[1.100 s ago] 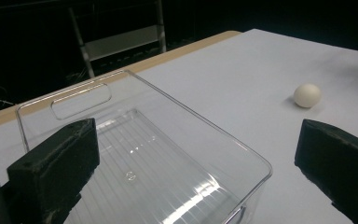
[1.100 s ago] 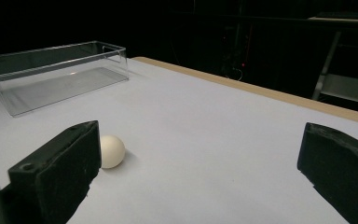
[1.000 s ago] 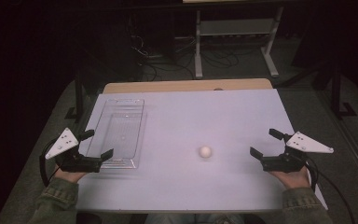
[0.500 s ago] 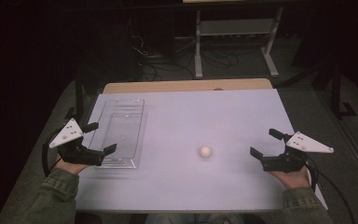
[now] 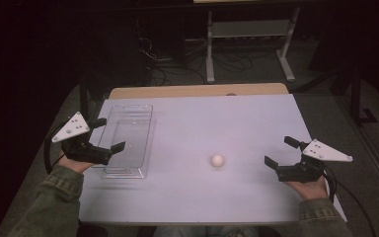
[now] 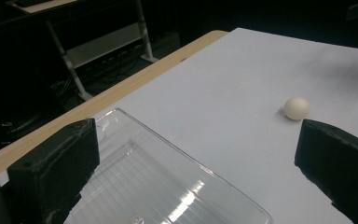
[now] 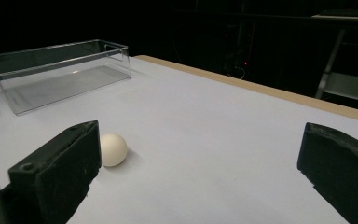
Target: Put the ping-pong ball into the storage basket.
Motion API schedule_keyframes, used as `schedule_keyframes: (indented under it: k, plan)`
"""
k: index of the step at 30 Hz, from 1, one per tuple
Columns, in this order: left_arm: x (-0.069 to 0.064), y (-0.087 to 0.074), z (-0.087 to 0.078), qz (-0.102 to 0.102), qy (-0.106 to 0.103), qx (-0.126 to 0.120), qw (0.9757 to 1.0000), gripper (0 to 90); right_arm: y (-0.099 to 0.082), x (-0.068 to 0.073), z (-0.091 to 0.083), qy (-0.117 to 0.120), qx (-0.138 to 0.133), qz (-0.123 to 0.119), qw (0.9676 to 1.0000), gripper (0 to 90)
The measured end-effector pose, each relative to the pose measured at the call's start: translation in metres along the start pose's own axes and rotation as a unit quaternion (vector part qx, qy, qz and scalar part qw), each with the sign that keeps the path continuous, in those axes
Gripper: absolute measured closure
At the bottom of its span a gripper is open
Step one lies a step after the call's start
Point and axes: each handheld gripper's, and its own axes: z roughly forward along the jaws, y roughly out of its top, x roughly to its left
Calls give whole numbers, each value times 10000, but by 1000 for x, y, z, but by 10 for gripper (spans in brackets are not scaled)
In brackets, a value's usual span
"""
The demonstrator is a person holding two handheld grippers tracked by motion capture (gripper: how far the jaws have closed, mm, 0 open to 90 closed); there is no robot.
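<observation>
A small white ball (image 5: pixel 217 160) rests on the white tabletop (image 5: pixel 227 123), right of centre. A clear plastic tray (image 5: pixel 149 133) lies empty at the left. My left gripper (image 5: pixel 109 134) hovers open over the tray's near left side; in the left gripper view its jaws stand wide above the tray (image 6: pixel 177 151), with the ball (image 6: pixel 297 108) off to the right. My right gripper (image 5: pixel 277 150) is held open near the table's right edge, pointing left toward the ball. In the right gripper view the ball (image 7: pixel 113 150) sits just beyond the left jaw and the tray (image 7: pixel 51 70) farther off.
A wooden strip (image 5: pixel 197 91) runs along the table's far edge. Beyond it, on the dark floor, stand a metal shelf frame (image 5: pixel 246 29) and loose cables (image 5: pixel 163 57). The person's sleeves (image 5: pixel 54 202) come in at the bottom corners.
My left gripper has risen and moved forward over the tray's near left part. The right gripper and the ball have not moved.
</observation>
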Motion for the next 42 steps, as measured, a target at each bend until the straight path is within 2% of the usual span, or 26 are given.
schedule_keyframes:
  k: [5,10,15,20,27,32,36,40,42]
  plan:
    - [1,9,3,129,-65,109,9998,0,0,0,0,0,8,0,10000,0]
    - [2,16,6,164,-128,178,9996,0,0,0,0,5,22,-4,10000,0]
    - [1,29,9,296,-317,237,9988,0,-1,0,1,10,42,4,10000,0]
    - [0,36,15,371,-392,344,9979,0,-1,0,1,13,40,-6,10000,0]
    - [-2,42,23,399,-494,459,9969,0,-1,1,1,26,61,2,10000,0]
    - [-4,48,34,489,-720,627,9942,0,-1,1,2,46,85,-8,10000,0]
    - [-4,51,39,479,-757,659,9938,0,-1,0,1,42,79,-9,10000,0]
    - [-4,56,49,536,-883,838,9911,0,-1,1,1,43,73,-10,10000,0]
    - [-5,58,51,561,-904,860,9906,0,-1,1,1,52,75,-16,10000,0]
